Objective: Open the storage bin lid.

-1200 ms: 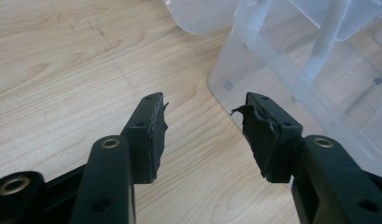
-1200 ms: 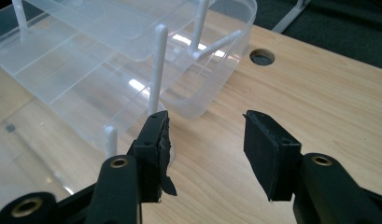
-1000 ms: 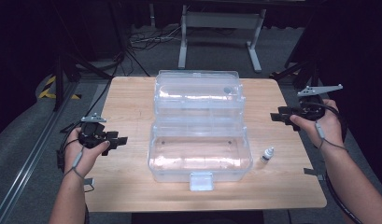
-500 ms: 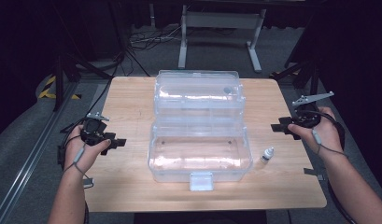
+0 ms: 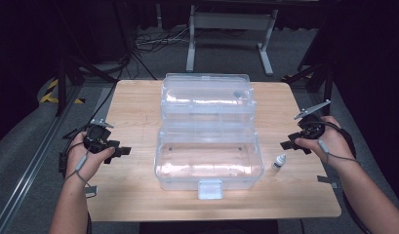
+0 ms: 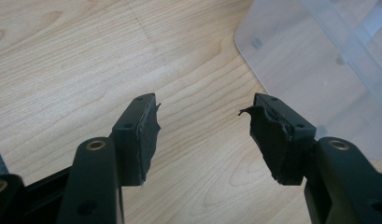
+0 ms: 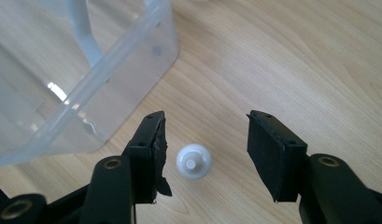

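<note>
Dropper bottle [image 7: 194, 161] stands btwn right claw's [image 7: 205, 140] spread jaws, untouched; left claw [image 6: 202, 126] released, empty.

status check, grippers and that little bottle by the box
Both grippers open: left gripper over bare table, right gripper above small white bottle. Bottle upright, untouched, beside open clear box. Nothing between.

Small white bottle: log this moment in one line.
right gripper open above small white bottle | left gripper open, idle | clear box open

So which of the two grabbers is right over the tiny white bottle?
The right gripper. The small white bottle stands between its open fingers, seen from above, while the left gripper has just bare wooden table under it.
</note>
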`<state>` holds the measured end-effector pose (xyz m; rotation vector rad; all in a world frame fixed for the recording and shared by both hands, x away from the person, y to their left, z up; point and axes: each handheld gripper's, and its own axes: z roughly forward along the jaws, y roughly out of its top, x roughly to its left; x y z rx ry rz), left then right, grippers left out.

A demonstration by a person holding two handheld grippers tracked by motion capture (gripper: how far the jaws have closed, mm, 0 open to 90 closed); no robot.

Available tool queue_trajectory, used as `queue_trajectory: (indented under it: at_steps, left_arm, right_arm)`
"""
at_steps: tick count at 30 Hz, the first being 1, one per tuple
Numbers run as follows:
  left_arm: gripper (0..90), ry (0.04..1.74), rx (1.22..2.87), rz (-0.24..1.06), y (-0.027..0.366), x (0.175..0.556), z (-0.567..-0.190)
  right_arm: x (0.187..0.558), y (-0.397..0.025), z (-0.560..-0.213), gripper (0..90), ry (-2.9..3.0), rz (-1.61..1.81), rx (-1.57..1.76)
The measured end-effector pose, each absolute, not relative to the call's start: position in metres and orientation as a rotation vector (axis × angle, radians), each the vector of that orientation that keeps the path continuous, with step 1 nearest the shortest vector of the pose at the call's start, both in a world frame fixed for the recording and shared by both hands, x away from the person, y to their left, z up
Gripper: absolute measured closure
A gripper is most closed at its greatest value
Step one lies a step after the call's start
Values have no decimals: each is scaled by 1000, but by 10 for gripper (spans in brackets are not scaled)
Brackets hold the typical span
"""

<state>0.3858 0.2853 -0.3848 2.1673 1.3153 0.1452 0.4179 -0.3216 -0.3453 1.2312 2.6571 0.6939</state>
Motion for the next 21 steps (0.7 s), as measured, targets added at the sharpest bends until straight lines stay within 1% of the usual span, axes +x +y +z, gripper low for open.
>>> queue_trajectory:
  at_steps: [8,12,14,21]
  left_arm:
    - [412,1317,2172,150,287,384,-386]
    - [405,1314,2174,149,287,383,-387]
    - [405,1312,2181,147,287,382,-388]
    - [404,1317,2178,152,290,380,-388]
  right_arm:
    - [420,-316,-351,459,2763,610,1148]
    - [420,-313,-354,446,2820,553,1056]
    - [422,-310,-358,426,2884,482,941]
    - [425,-304,-365,418,2954,389,805]
